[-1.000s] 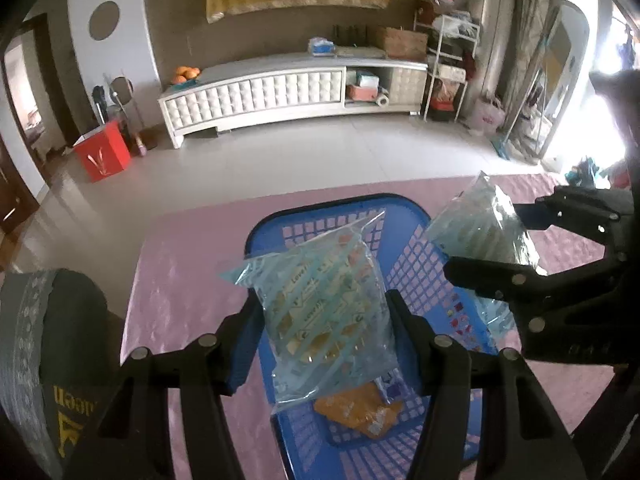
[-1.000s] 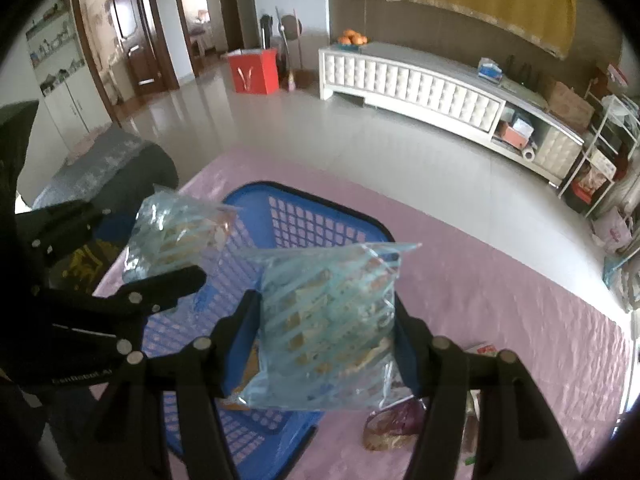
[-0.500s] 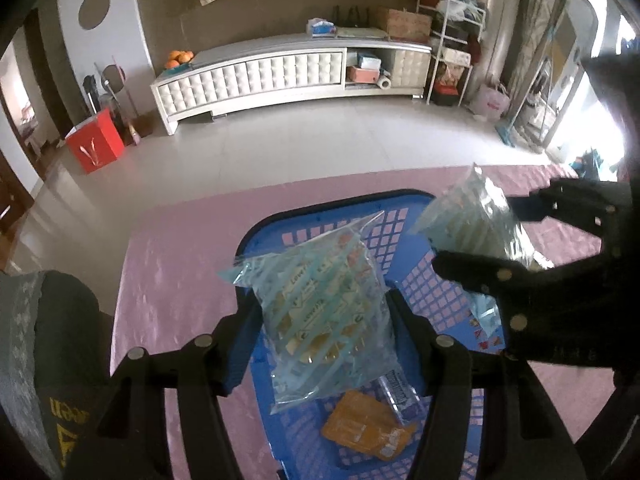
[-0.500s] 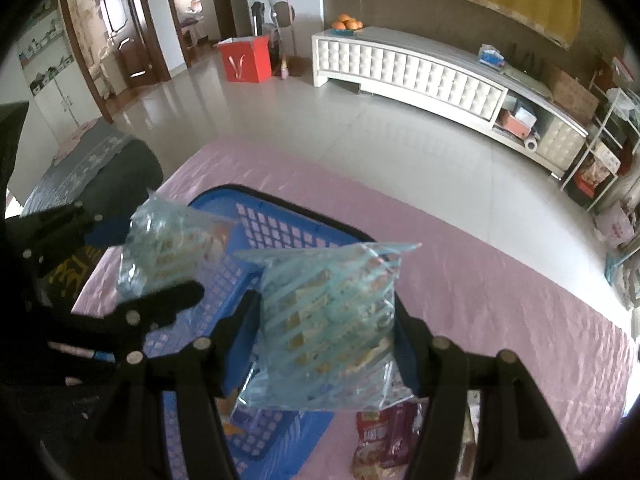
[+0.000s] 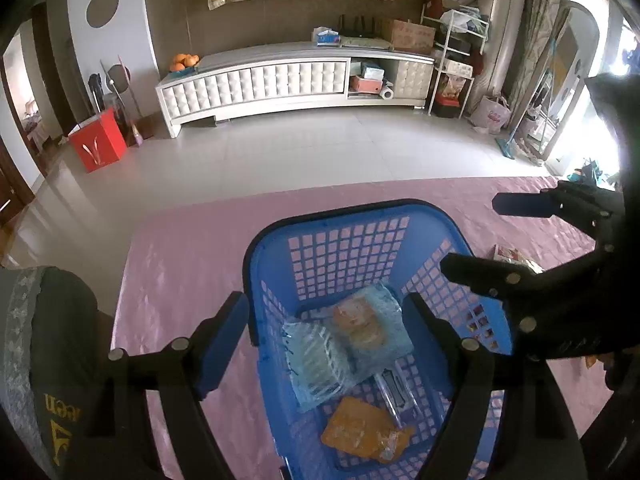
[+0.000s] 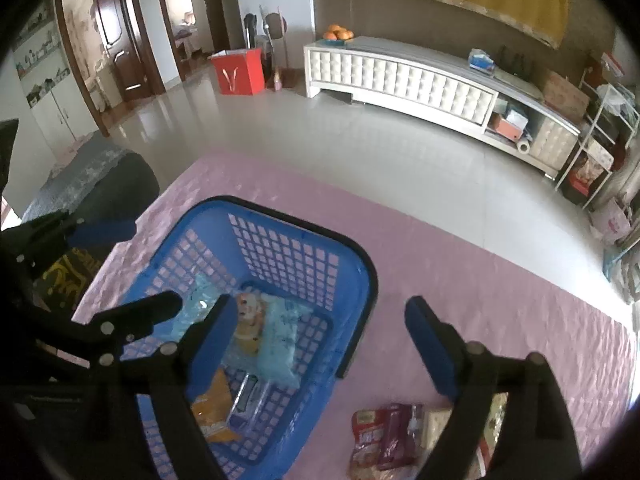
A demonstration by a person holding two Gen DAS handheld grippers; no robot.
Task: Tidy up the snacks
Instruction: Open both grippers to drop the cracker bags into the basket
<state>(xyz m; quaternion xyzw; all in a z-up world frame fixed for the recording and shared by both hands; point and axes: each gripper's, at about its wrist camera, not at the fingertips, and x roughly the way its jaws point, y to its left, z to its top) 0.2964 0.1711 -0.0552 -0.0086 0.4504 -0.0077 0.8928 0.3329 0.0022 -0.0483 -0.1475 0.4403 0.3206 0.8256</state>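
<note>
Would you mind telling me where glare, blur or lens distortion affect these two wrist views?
Left wrist view: daylight blows out the right edge behind the right gripper; the white cabinet bows from fisheye. Right wrist view: the snack packets beside the blue basket look soft; corners vignette dark.

Blue plastic lattice basket (image 5: 356, 240), crinkly clear snack bags (image 5: 372, 328), glossy pink tablecloth (image 5: 192, 240)
</note>
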